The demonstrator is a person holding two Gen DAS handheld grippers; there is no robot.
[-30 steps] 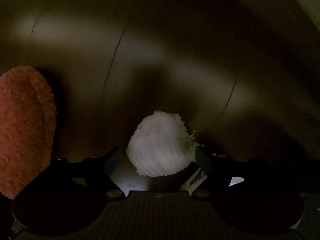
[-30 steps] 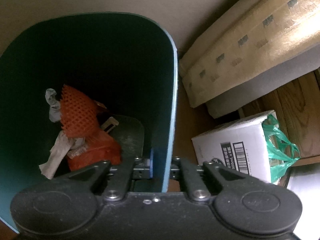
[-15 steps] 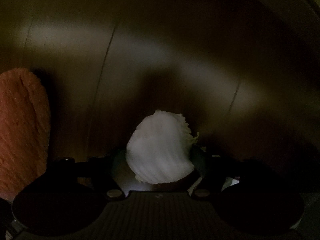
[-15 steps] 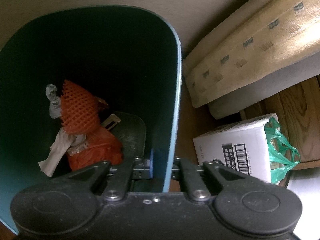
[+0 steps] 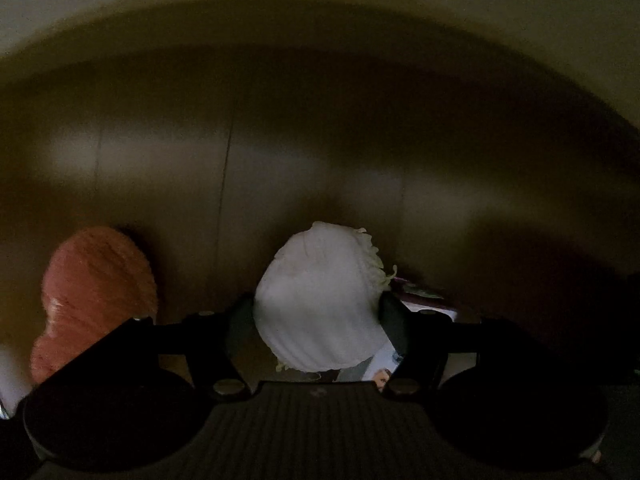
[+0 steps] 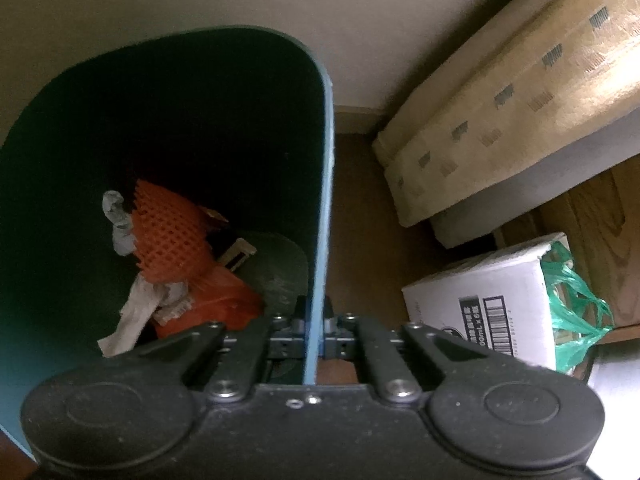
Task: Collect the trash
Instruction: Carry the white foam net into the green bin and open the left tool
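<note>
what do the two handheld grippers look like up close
Both are matte black. The right gripper has two round discs on its body, silver screws at the linkage arms and blue-grey jaws. The left gripper looks the same in dim light, with a ribbed centre plate. No hands or sleeves show.

One white foam net (image 5: 320,304) and one orange foam net (image 5: 96,292) show on the dim floor in the left wrist view, with one printed paper scrap (image 5: 424,300) beside the white one. In the right wrist view there is one green bin (image 6: 322,184), and inside it lie one orange mesh sleeve (image 6: 170,236), one orange bag (image 6: 224,300) and two pale crumpled papers, one above (image 6: 116,216) and one below (image 6: 136,316). Outside the bin stand one white carton (image 6: 480,300), one green plastic bag (image 6: 576,312) and two long taped cardboard boxes (image 6: 500,108) stacked together.
</note>
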